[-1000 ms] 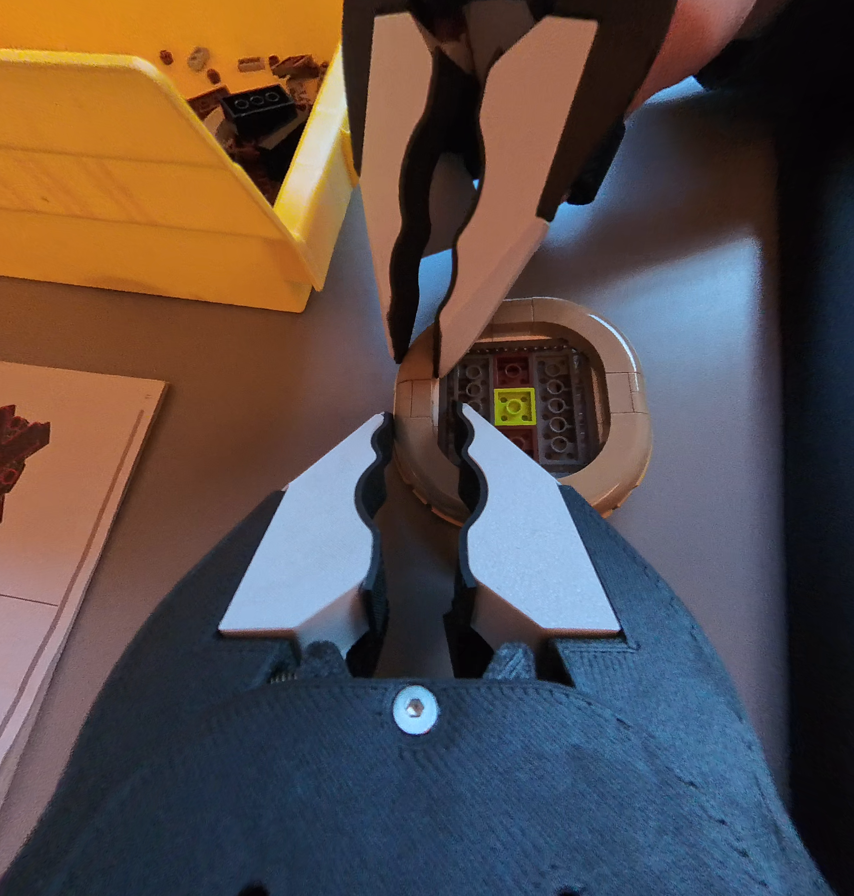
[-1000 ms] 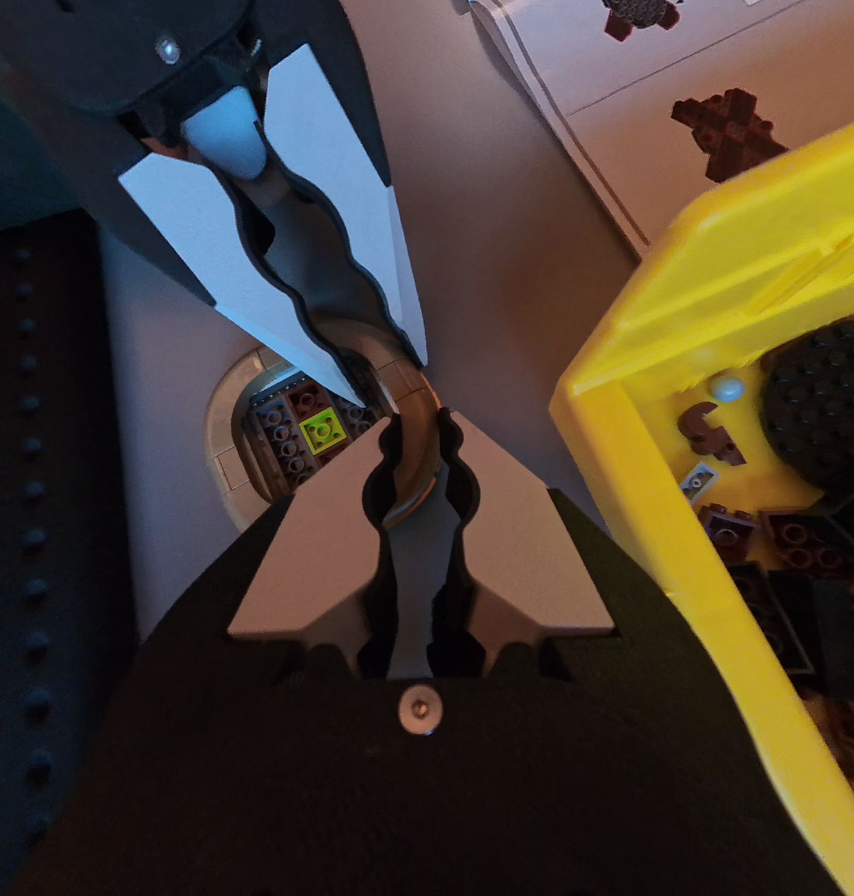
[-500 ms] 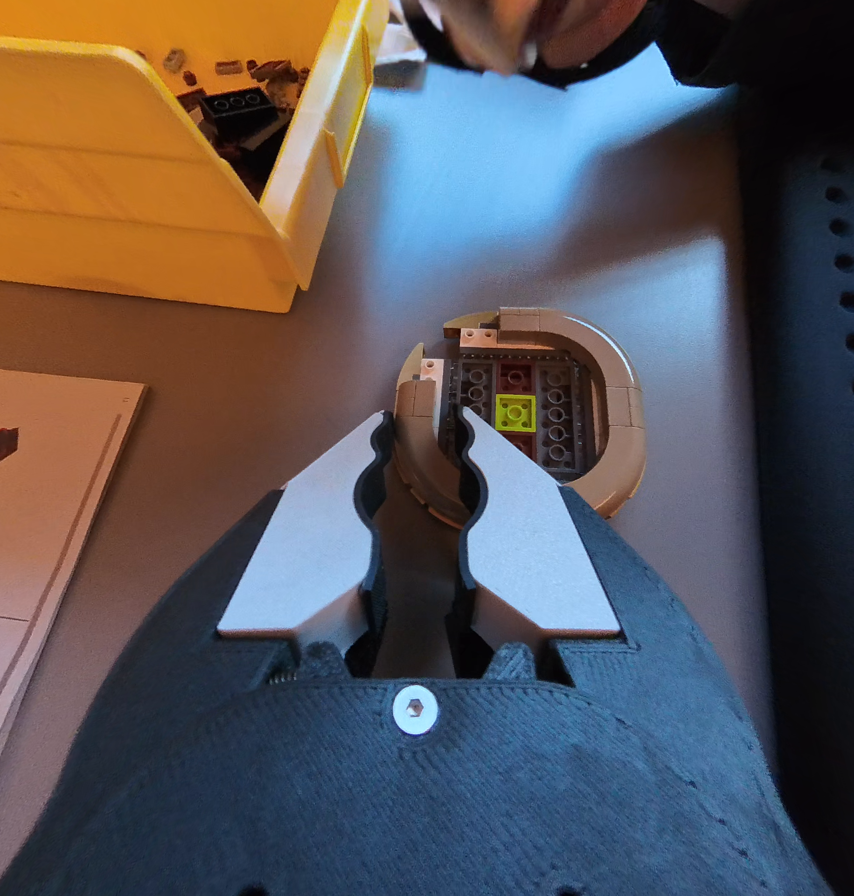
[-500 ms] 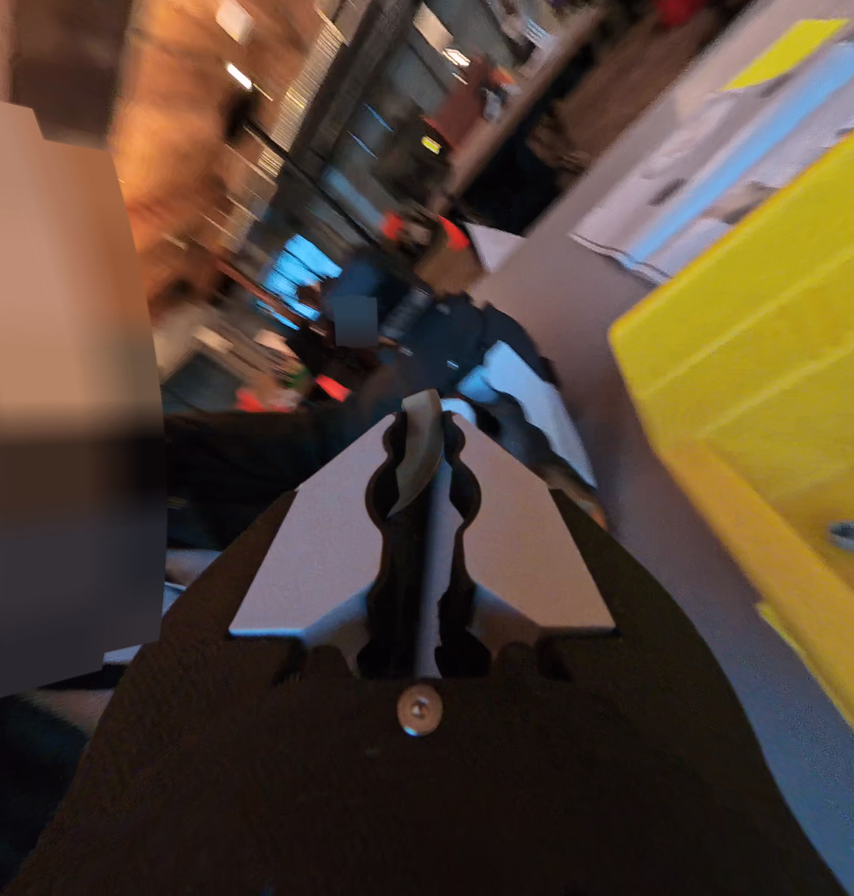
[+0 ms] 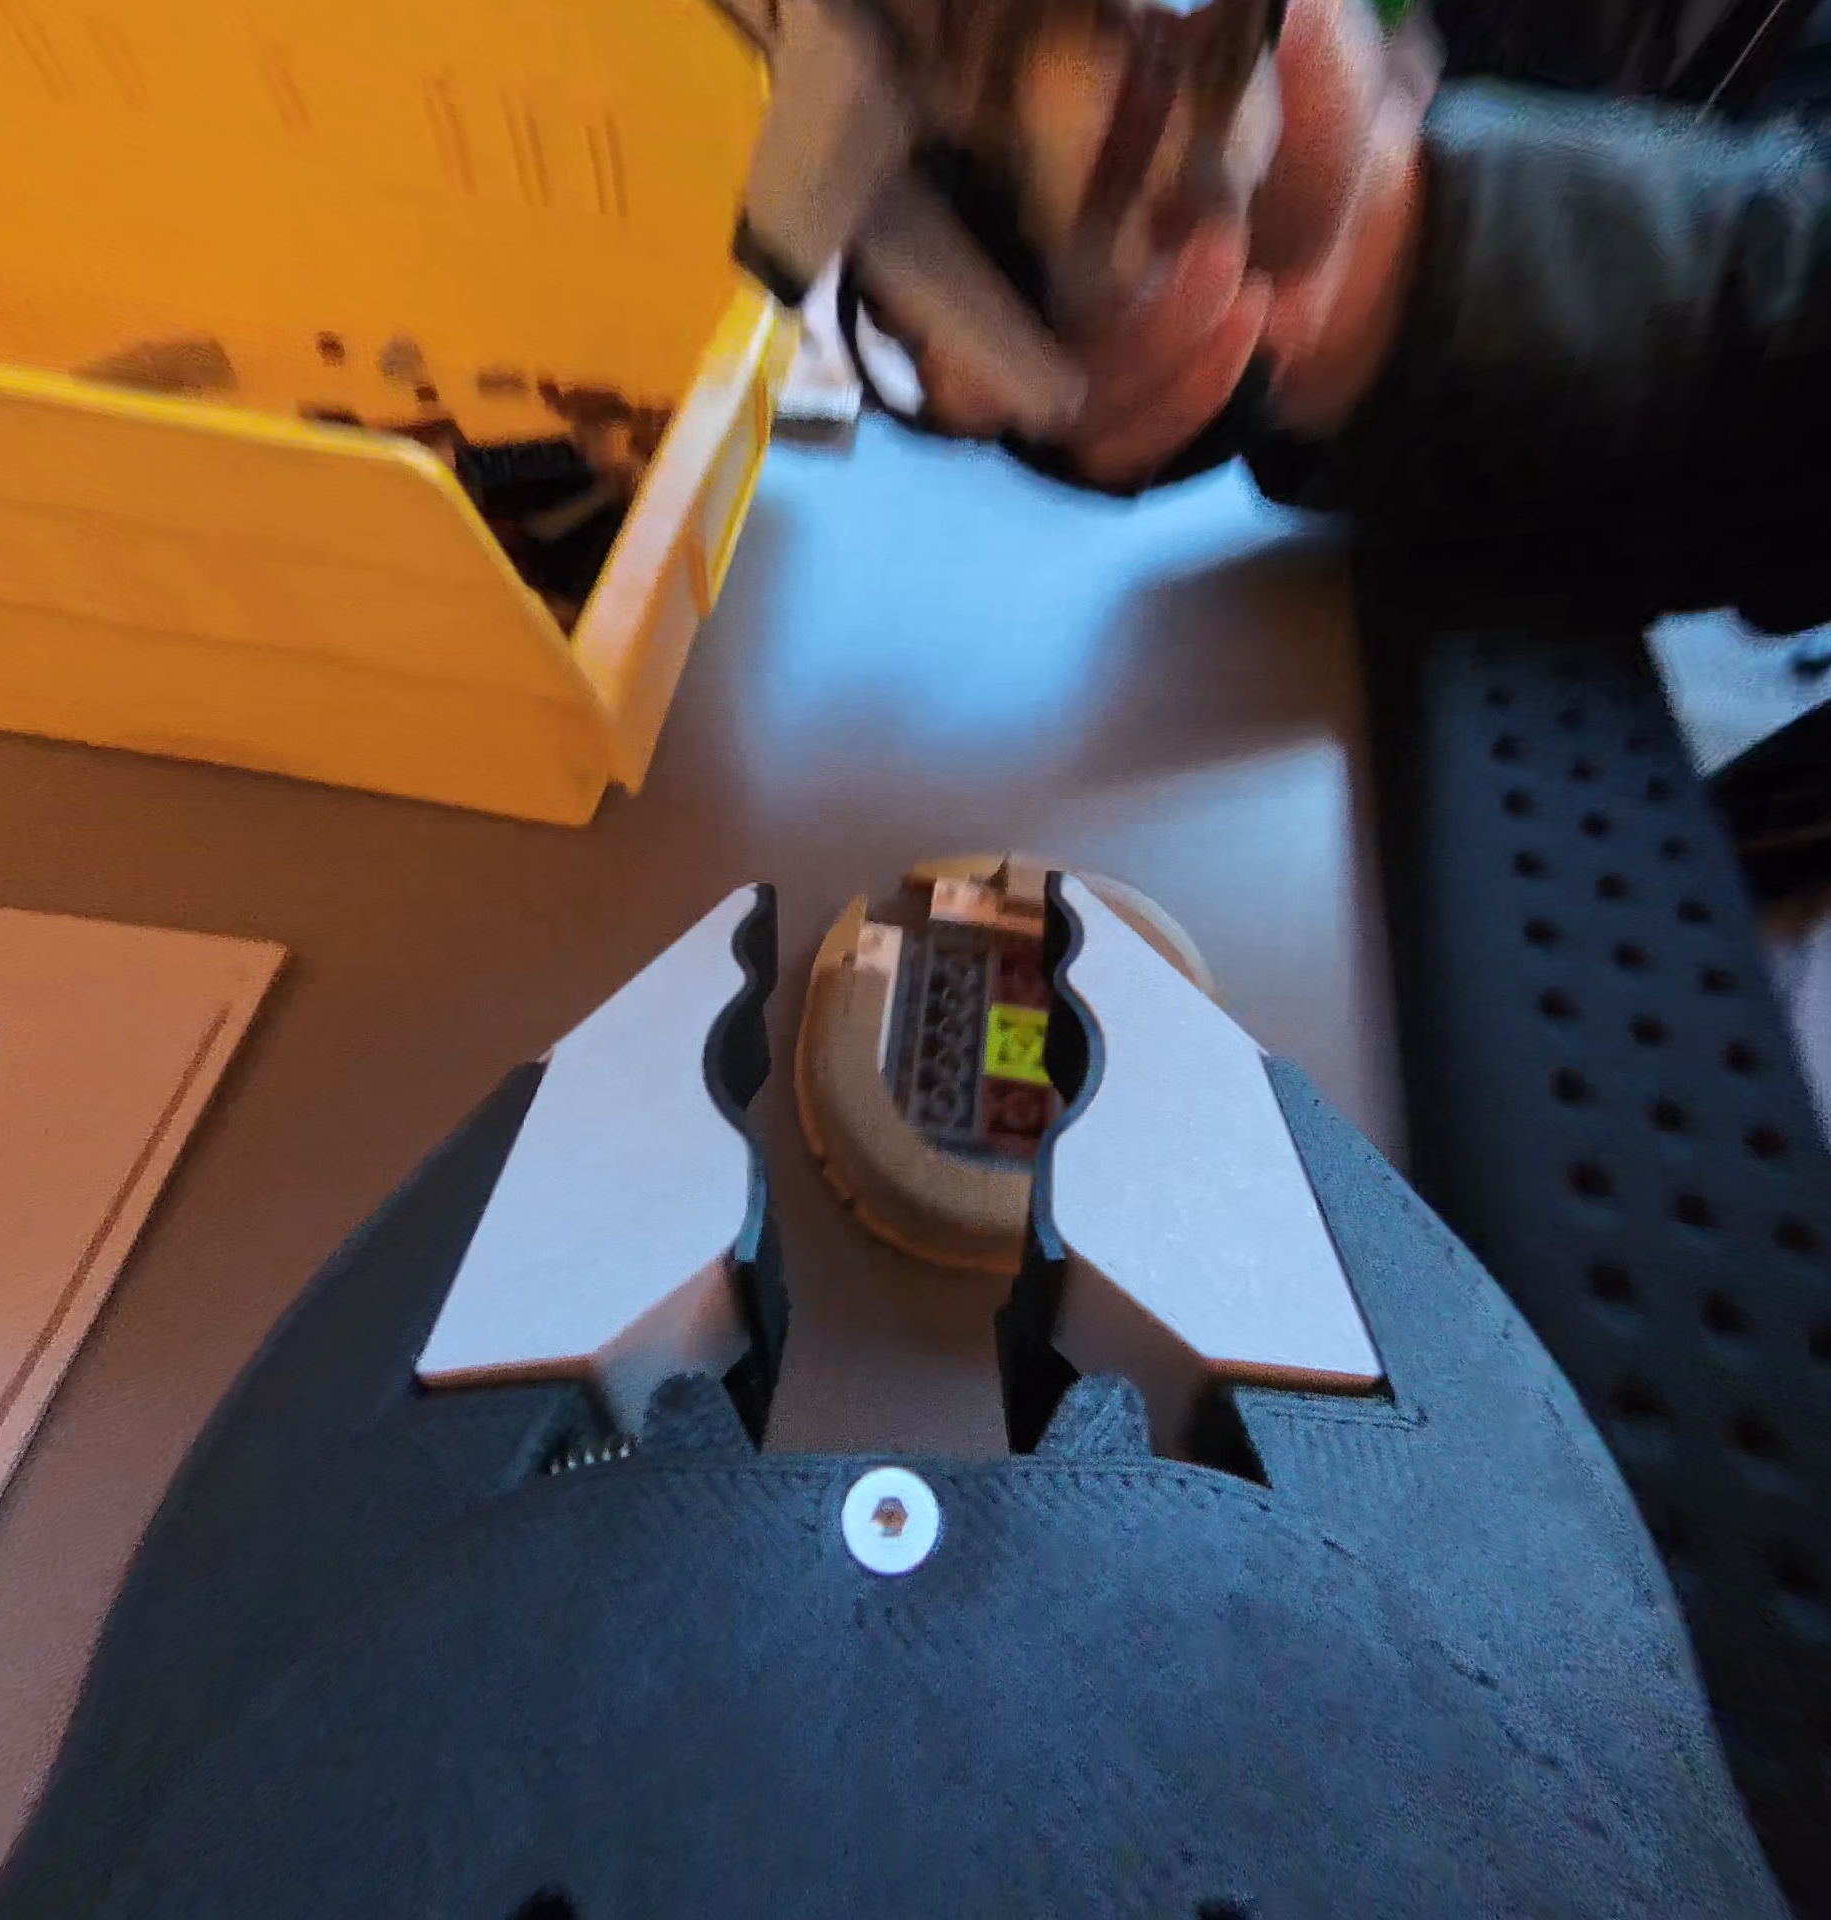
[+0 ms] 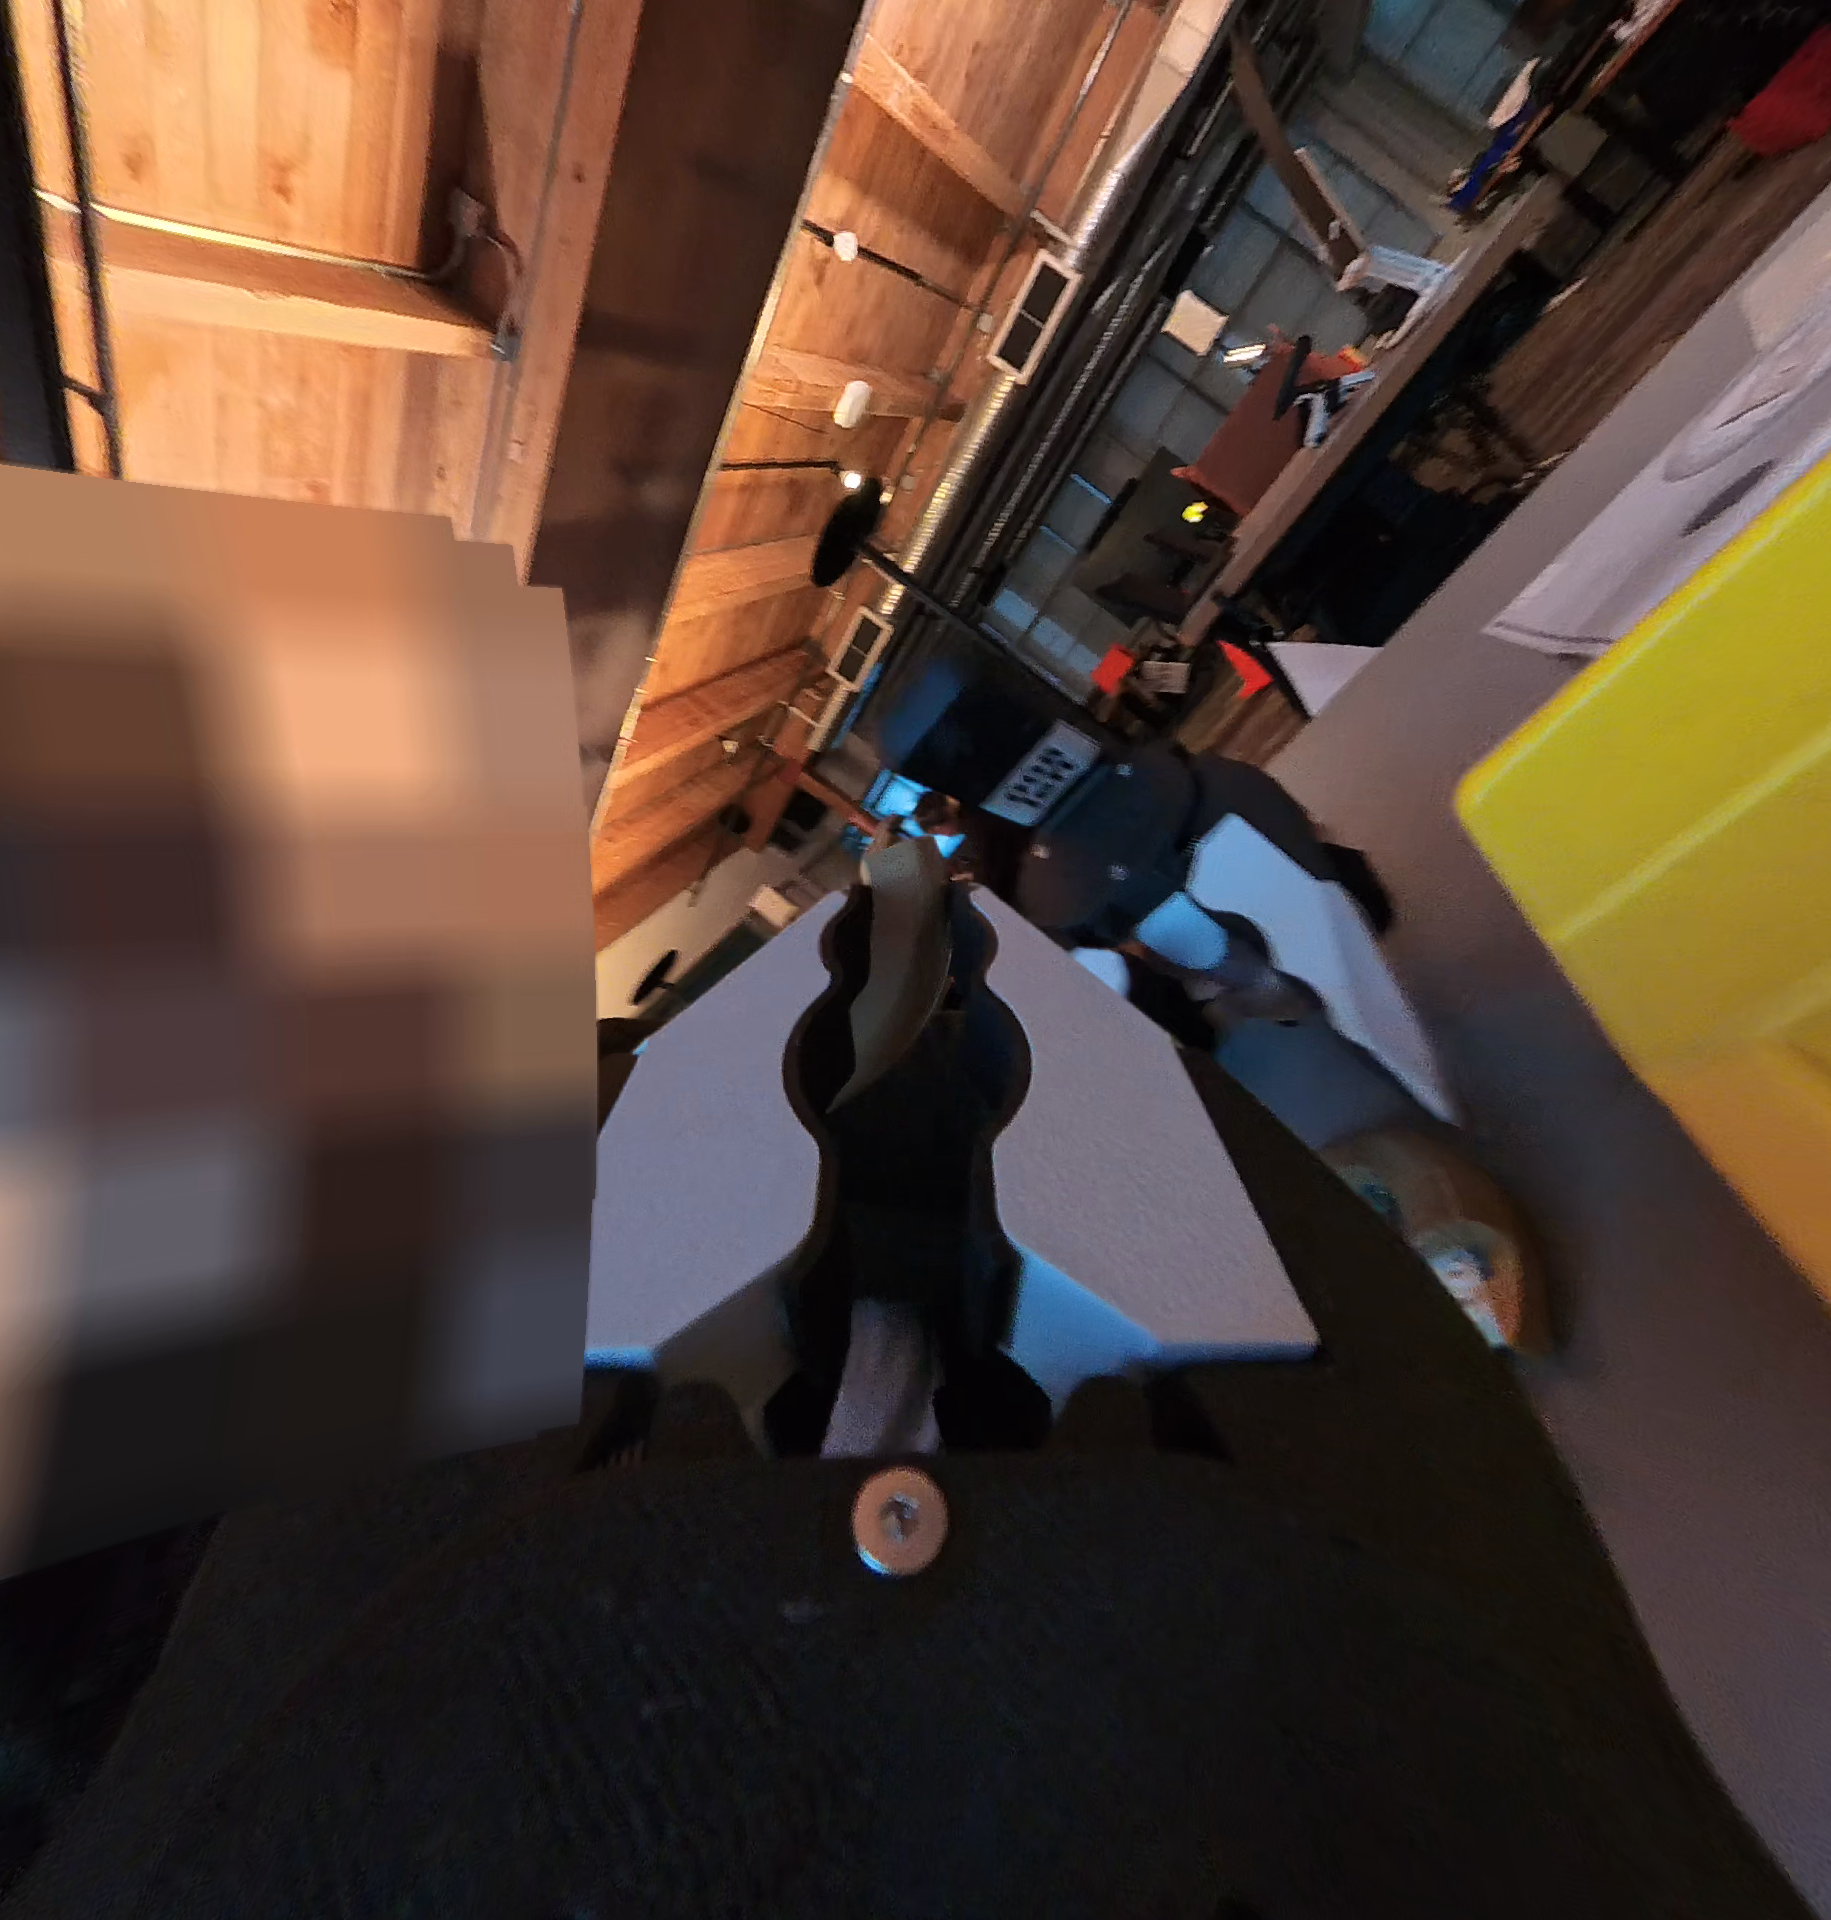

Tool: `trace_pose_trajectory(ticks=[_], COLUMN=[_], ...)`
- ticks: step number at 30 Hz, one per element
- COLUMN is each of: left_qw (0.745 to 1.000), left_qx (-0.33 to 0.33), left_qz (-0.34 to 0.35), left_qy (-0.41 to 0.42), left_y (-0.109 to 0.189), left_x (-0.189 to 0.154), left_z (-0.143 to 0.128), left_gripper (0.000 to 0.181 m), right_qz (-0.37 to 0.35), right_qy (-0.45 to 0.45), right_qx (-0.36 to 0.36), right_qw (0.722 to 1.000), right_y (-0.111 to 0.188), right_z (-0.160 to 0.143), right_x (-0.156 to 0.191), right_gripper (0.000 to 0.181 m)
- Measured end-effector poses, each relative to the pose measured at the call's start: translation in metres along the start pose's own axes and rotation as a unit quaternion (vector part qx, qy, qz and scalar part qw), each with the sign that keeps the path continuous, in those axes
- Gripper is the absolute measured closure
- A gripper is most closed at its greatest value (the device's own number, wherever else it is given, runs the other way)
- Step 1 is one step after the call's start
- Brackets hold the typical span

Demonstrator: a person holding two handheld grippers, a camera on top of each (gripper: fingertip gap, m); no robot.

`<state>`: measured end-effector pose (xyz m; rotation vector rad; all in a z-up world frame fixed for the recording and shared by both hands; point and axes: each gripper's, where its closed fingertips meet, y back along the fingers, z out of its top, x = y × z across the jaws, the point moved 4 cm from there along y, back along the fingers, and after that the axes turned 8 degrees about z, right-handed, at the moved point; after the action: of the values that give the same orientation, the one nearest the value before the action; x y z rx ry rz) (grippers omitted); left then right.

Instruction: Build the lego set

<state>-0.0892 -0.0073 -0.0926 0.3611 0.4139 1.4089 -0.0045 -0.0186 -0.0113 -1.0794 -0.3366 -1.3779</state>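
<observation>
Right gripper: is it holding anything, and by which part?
Yes. The right gripper is shut on a curved tan piece, pinched at its upper end between the fingertips; the lower end hangs free.

Almost nothing could be read. The instruction booklet (image 5: 80, 1122), lying at the left edge of the table (image 5: 994, 675), showed only ruled lines and a sliver of a dark red printed figure at its own left edge; no words or step numbers were legible on it. In the right wrist view, a small white sign (image 6: 1046, 777) stood far back in the room and carried a row of dark characters, possibly digits, but blur made them too soft to make out. The white sheet (image 6: 1763, 343) beyond the far corner of the table bore grey print that was likewise illegible.
</observation>
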Motion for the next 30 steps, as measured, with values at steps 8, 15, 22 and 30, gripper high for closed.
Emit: trace_pose_trajectory(ticks=[8,15,22,30], left_qw=[0.952,0.955,0.962,0.979], left_qx=[-0.206,-0.174,-0.139,-0.091], left_qz=[-0.119,-0.117,-0.120,-0.086], left_qy=[0.193,0.209,0.200,0.158], left_y=[0.038,0.030,0.024,0.021], left_x=[0.006,0.007,0.008,0.010], left_z=[0.052,0.044,0.035,0.025], left_gripper=[0.154,0.158,0.169,0.169], right_qz=[-0.074,-0.099,-0.120,-0.213], right_qy=[0.076,0.103,0.131,0.216], right_qx=[0.018,0.041,0.068,0.189], right_qw=[0.994,0.989,0.982,0.934], right_y=[-0.008,-0.013,-0.015,-0.004], right_z=[-0.005,-0.011,-0.019,-0.033], right_x=[-0.019,-0.028,-0.036,-0.049], right_gripper=[0.169,0.169,0.168,0.142])
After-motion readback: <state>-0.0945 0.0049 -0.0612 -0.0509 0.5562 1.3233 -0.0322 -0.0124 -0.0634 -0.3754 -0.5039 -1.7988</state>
